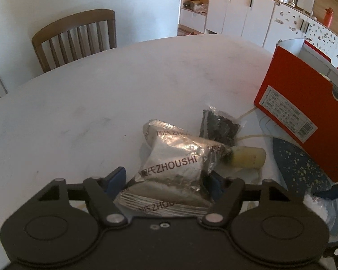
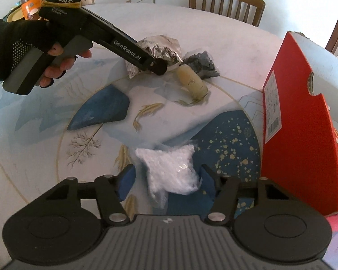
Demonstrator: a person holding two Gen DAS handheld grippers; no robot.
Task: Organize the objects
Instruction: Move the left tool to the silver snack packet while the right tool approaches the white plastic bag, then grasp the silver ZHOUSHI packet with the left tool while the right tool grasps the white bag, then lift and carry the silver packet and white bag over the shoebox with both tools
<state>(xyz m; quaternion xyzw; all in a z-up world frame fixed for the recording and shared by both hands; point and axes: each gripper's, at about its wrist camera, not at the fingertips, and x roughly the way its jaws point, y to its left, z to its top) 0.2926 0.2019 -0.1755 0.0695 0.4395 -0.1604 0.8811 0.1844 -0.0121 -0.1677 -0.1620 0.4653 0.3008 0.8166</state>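
The left claw [image 1: 166, 180] stands wide, its blue pads either side of a crinkled silver foil packet printed ZHOUSHI [image 1: 175, 171], which lies on the white round counter [image 1: 78, 103] on top of a second like packet; whether the pads touch the foil I cannot tell. The foil looks light, slippery and easily crushed, so I judge a pinch across its flat middle, not the sealed edge, would hold best. Just beyond it lie a clear bag of dark bits [image 1: 218, 126] and a small pale yellow bottle [image 1: 247, 156] on its side, the bottle touching the foil; the bottle is stiff and may roll. The right claw [image 2: 166, 180] is also wide, straddling a soft clear bag of white material [image 2: 172, 168] resting on the counter's printed blue-and-gold mat [image 2: 232, 139]; the bag looks limp and light, best gathered at its bulk. A red cardboard box [image 2: 299, 121] stands open just beside, likely the place for things. The right view alone shows the person's gloved hand [image 2: 22, 51] gripping the left tool and the painted fish on the mat; the left view alone shows the lettering on the foil and the white cupboards [image 1: 236, 11] behind.
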